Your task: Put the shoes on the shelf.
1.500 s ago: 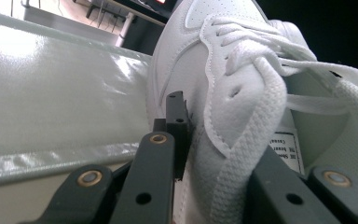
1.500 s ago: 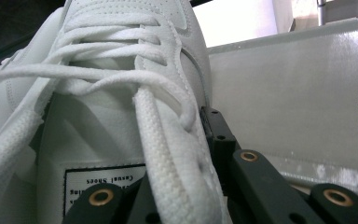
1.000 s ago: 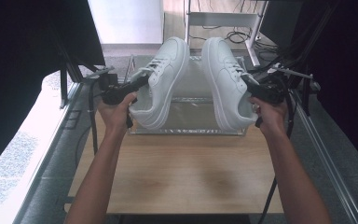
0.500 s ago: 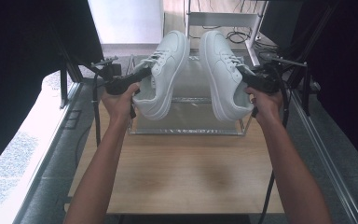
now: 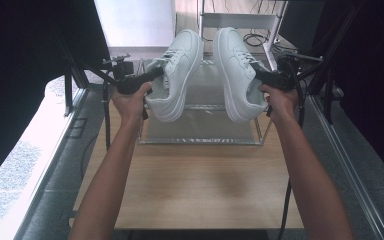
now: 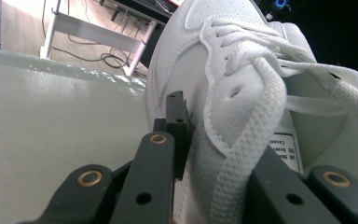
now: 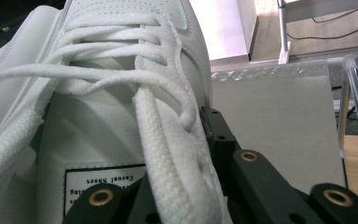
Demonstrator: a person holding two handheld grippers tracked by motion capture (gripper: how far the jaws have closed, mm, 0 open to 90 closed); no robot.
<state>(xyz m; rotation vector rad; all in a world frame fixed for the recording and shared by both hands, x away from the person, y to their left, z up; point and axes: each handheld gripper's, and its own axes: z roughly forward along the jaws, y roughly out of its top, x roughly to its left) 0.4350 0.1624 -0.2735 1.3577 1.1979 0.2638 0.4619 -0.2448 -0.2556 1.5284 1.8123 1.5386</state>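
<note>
Two white lace-up sneakers hang in the air above the far half of the table, toes pointing away. In the high view my left gripper [image 5: 153, 76] is shut on the left sneaker [image 5: 180, 65] at its collar, and my right gripper [image 5: 261, 77] is shut on the right sneaker [image 5: 235, 70] the same way. In the left gripper view my left gripper [image 6: 205, 154] clamps the left sneaker's [image 6: 223, 60] laced side wall, one jaw outside and one inside. In the right gripper view my right gripper [image 7: 177, 163] pinches the right sneaker's [image 7: 121, 70] eyelet flap beside the tongue label.
Below the sneakers a clear frosted tray [image 5: 200, 130] sits on the wooden table [image 5: 195, 185]. A white metal frame [image 5: 240, 22] with floor cables stands behind. Black stands and dark curtains flank both sides. The table's near half lies between my forearms.
Both hands have carried their sneakers away from me and slightly upward, farther over the clear tray. Each grip stays the same.
</note>
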